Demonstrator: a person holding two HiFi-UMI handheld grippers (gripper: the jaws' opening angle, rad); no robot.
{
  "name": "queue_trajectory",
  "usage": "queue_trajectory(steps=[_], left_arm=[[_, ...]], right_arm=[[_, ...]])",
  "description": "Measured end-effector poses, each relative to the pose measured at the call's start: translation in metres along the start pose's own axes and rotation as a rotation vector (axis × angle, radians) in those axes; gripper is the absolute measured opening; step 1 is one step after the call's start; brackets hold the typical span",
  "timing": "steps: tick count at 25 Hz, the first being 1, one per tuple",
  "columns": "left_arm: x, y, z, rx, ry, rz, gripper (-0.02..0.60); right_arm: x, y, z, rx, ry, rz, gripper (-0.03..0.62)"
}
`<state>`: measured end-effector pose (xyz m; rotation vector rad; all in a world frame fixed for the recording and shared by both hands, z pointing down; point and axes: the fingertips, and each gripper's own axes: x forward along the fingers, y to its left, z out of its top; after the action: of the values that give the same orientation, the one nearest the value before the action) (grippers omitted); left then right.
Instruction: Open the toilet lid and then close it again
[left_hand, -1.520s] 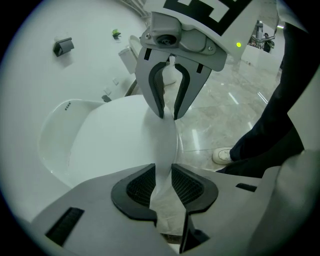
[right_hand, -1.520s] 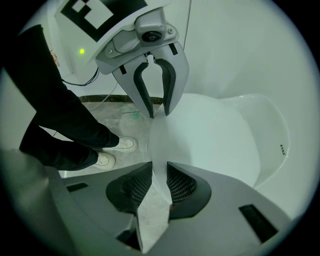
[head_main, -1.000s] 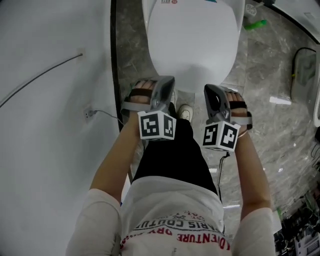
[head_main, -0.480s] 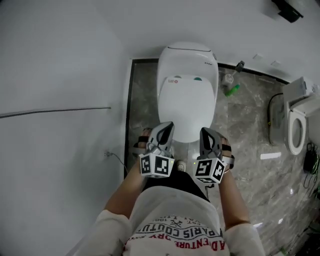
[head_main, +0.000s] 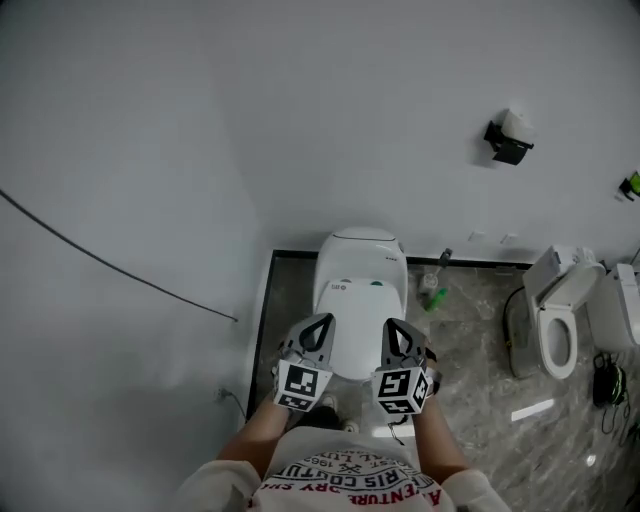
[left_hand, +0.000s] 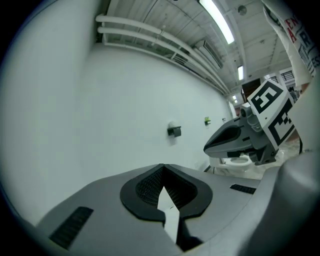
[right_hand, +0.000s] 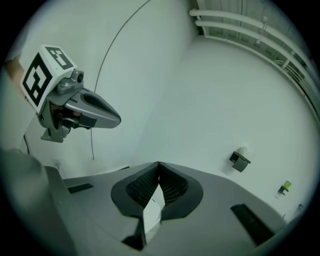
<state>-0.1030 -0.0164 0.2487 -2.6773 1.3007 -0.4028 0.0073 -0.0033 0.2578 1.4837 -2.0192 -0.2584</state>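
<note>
White and lying flat on the bowl: reading the lid (head_main: 356, 318) as shut, and so judging the task to be either not yet begun or already finished, with nothing here settling which. Standing upright before the toilet (head_main: 360, 250) on the grey marble floor (head_main: 480, 340), looking down past both forearms.

Assuming that the opening lies ahead: needing to bring one tool down to the lid's front edge, slip a closed tip under the rim, then swing the lid up toward the tank without letting it slam. Needing after that to ease it down flat again.

Holding the left tool (head_main: 320, 320) raised well above the lid and out in front of the body, with jaws pressed together on nothing. Pointing it near level at the white wall (left_hand: 100, 100). Holding the right tool (head_main: 392, 326) just beside it at a matching height, likewise closed and empty, aimed at the wall beside the dark holder (right_hand: 240, 161). Carrying both forearms roughly parallel, elbows close to the body, marker cubes facing up toward the head. Touching nothing with either tool.

Noting at far right a second toilet (head_main: 556, 322) with its lid up, well apart from the work.
</note>
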Motion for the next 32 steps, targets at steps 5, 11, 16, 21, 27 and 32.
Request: queue_trajectory(steps=[5,11,16,21,27,32], left_arm=[[-0.022,0.017,0.061,-0.026,-0.083,0.033,0.006],[-0.032,0.052,0.106,-0.167,-0.17,0.108,0.006],[-0.036,0.048,0.117,-0.174,-0.193,0.124,0.007],[-0.034,0.039,0.121,-0.162,-0.192,0.125,0.006],[-0.028,0.034,0.115,-0.156,-0.178,0.12,0.006],[-0.024,0.037,0.103,-0.168,-0.148,0.119,0.008]], right_arm=[[-0.017,-0.012,0.038,0.106,-0.039,0.009,0.015],[-0.024,-0.032,0.067,0.253,-0.113,0.042,0.015],[-0.032,-0.044,0.07,0.282,-0.153,0.013,0.015],[-0.039,-0.053,0.076,0.255,-0.177,0.003,0.015],[-0.038,-0.056,0.077,0.274,-0.19,0.005,0.015],[-0.033,-0.055,0.074,0.303,-0.178,0.012,0.015]])
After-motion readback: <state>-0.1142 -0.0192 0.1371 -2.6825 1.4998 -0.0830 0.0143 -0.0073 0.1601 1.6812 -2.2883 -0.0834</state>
